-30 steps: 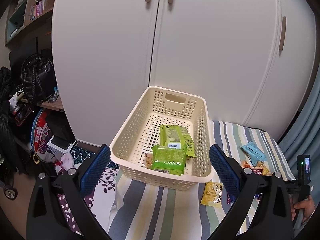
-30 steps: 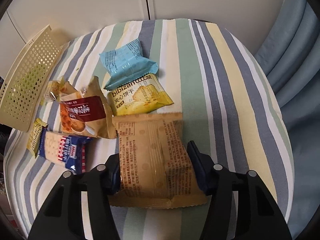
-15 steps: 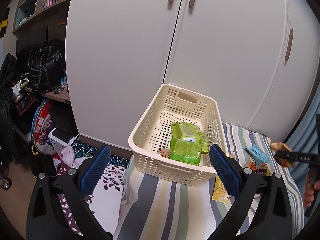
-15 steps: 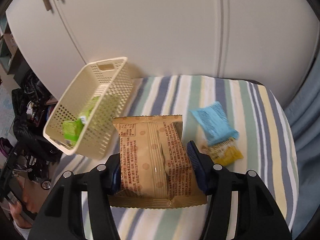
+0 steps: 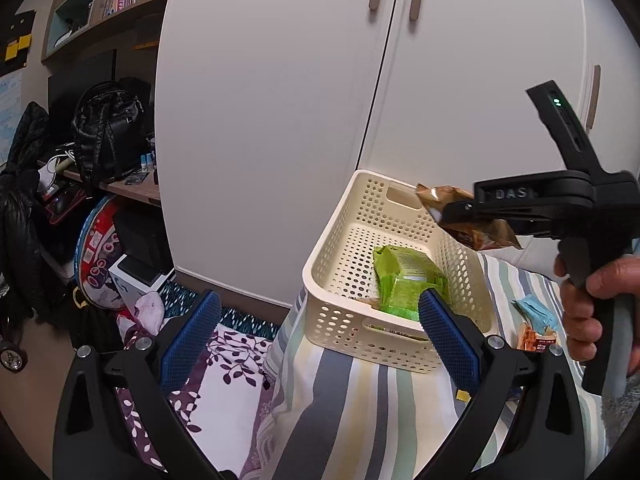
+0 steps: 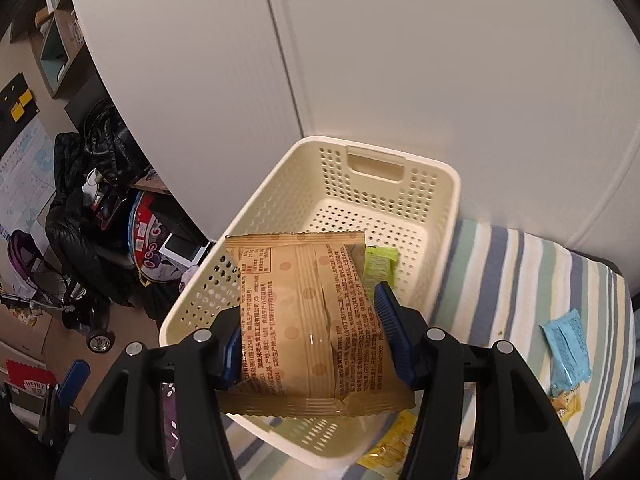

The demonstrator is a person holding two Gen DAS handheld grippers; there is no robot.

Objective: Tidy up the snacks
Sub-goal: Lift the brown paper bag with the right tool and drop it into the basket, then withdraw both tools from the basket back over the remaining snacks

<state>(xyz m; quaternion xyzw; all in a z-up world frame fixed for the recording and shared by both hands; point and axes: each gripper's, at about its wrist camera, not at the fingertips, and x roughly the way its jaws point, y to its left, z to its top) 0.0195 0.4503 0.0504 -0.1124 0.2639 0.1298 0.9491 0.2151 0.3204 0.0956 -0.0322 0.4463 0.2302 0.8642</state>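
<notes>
Above the basket (image 6: 436, 184) your right gripper (image 6: 316, 344) pinches a tan packet (image 6: 308, 320) between both pads, held over the green packs (image 5: 404, 280) inside. Your left gripper (image 5: 320, 336) hangs wide apart and empty, just before the basket's near wall. Beside it, a blue packet (image 6: 566, 344) lies on the striped cloth (image 6: 512, 276).

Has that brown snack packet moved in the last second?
Yes. The brown packet, clamped in the right gripper, was down on the striped cloth among the other snacks; now it hangs over the cream basket.
</notes>
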